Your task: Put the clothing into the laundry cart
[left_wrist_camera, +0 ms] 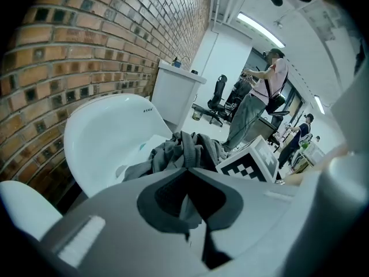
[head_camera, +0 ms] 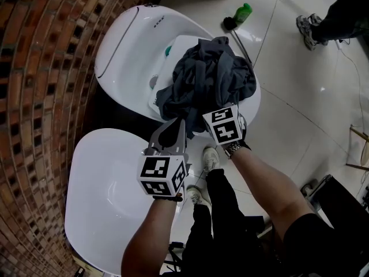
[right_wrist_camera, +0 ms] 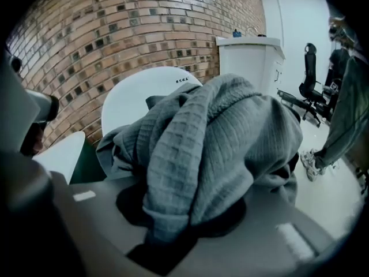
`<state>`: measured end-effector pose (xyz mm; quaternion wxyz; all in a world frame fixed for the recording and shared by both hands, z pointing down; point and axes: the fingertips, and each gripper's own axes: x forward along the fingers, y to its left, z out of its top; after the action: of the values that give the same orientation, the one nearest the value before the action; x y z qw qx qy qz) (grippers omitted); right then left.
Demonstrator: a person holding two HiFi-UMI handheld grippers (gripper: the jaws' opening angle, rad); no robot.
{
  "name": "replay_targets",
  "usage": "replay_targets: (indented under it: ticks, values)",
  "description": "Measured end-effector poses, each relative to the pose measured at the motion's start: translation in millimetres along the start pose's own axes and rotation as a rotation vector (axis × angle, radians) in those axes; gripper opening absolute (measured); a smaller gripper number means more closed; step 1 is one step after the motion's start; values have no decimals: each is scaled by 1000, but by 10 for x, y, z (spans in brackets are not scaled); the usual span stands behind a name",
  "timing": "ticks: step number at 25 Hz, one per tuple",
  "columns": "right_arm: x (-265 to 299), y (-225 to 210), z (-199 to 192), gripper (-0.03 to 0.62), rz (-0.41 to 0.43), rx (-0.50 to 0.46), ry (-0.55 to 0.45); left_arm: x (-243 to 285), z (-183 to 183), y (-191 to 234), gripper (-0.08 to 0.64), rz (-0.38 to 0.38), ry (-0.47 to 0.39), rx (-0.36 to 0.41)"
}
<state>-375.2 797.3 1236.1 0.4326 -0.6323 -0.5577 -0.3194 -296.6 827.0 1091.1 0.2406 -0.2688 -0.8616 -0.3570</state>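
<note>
Clothing [head_camera: 207,77] on white chair [head_camera: 115,45] — gripped by left hand-held gripper [head_camera: 174,130], right hand-held gripper [head_camera: 214,111].

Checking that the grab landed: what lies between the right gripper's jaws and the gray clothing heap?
Nothing: the right gripper view shows a fold of the gray clothing itself pinched between the jaws of the right gripper.

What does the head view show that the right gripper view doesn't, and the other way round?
Only the head view: a green bottle on the floor and the wearer's white shoes below the grippers. Only the right gripper view: a white cabinet, a black office chair and the cloth's waffle weave up close. Both: the grey clothing heaped on the white chair by the brick wall.
</note>
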Motion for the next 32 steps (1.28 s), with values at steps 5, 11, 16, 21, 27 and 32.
replay_targets:
  ticks: [5, 11, 16, 21, 27, 32]
  values:
    - [-356, 92, 122, 137, 19, -9, -17, -186, 230, -196, 2, -4, -22, 16]
    - [-897, 208, 261, 133, 30, -10, -83, -450, 438, -493, 2, -8, -48, 57]
    - [-1366, 305, 319, 132, 31, -21, -144, -716, 571, -792, 2, -11, -81, 101]
    - [-1867, 416, 540, 132, 37, -46, -178, -956, 835, -1043, 2, -16, -103, 121]
    - [-2476, 515, 827, 132, 37, -73, -218, -1244, 1138, -1316, 2, -20, -120, 134]
    - [-2974, 493, 938, 132, 24, -76, -272, -1472, 1259, -1633, 2, -25, -135, 169]
